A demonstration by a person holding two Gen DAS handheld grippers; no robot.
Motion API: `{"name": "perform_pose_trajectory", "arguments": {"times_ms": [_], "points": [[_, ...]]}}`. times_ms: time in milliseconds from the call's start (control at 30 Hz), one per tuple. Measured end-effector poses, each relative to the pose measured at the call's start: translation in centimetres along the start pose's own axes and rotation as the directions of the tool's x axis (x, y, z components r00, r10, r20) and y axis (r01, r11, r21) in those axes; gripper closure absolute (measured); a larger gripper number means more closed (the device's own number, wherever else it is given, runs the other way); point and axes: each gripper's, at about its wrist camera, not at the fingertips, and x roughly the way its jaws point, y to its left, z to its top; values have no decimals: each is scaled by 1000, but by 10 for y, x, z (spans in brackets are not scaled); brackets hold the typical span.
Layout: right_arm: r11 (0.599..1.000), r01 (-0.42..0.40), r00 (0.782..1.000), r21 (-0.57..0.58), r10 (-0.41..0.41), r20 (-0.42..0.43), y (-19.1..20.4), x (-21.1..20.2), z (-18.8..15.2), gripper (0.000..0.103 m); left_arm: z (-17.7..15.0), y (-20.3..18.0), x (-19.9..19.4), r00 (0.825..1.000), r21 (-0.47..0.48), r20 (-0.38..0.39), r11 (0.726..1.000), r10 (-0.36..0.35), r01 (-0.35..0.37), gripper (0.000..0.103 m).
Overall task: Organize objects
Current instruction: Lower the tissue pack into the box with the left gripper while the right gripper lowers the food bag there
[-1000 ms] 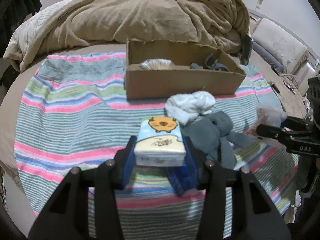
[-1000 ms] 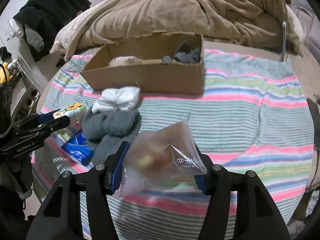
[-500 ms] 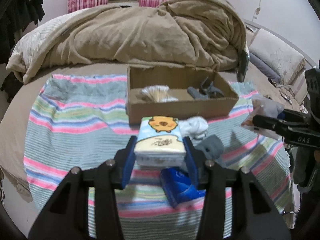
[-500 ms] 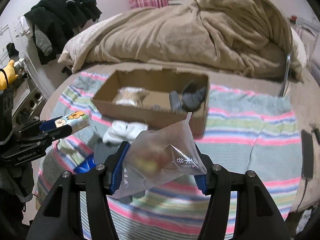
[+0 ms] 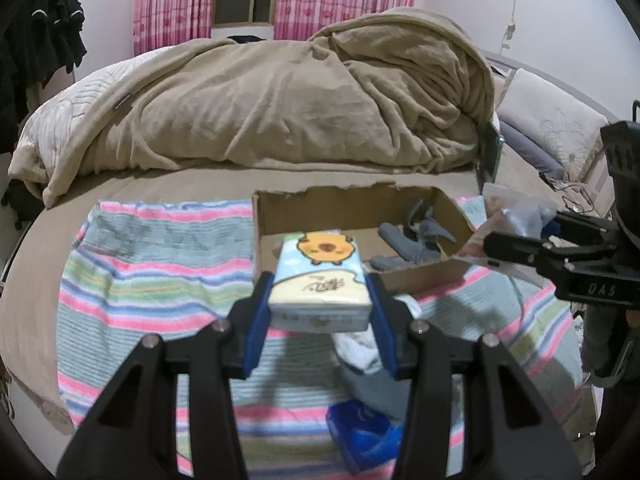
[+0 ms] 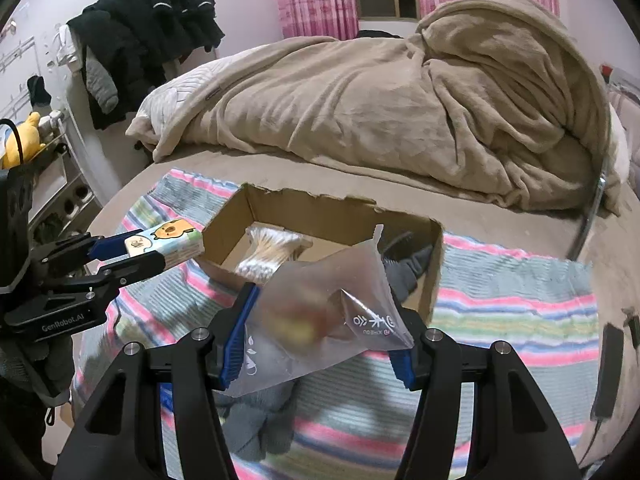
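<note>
you hold the tissue pack [image 5: 318, 280] pinched in your left gripper [image 5: 319, 312] and the clear plastic bag [image 6: 320, 316] clamped in your right gripper [image 6: 320, 340], both raised toward the cardboard box [image 6: 434, 264] at 12 o'clock, seemingly ready to drop in.

Black two-finger left gripper [image 5: 319, 312], blue pads on its fingers [image 5: 256, 320], silver screws, right gripper [image 6: 320, 332] alike, "GenRobot.AI" lettering
</note>
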Motion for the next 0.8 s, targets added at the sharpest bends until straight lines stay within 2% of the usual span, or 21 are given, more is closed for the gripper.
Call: {"name": "perform_pose_trajectory", "arguments": {"times_ms": [467, 800], "points": [[1000, -9, 999, -12, 8, -42, -12, 62, 23, 42, 23, 16, 53, 1000, -36, -23, 999, 4, -4, 56], [999, -17, 996, -37, 14, -88, -13, 101, 21, 42, 20, 23, 89, 996, -79, -83, 997, 15, -22, 56]]}}
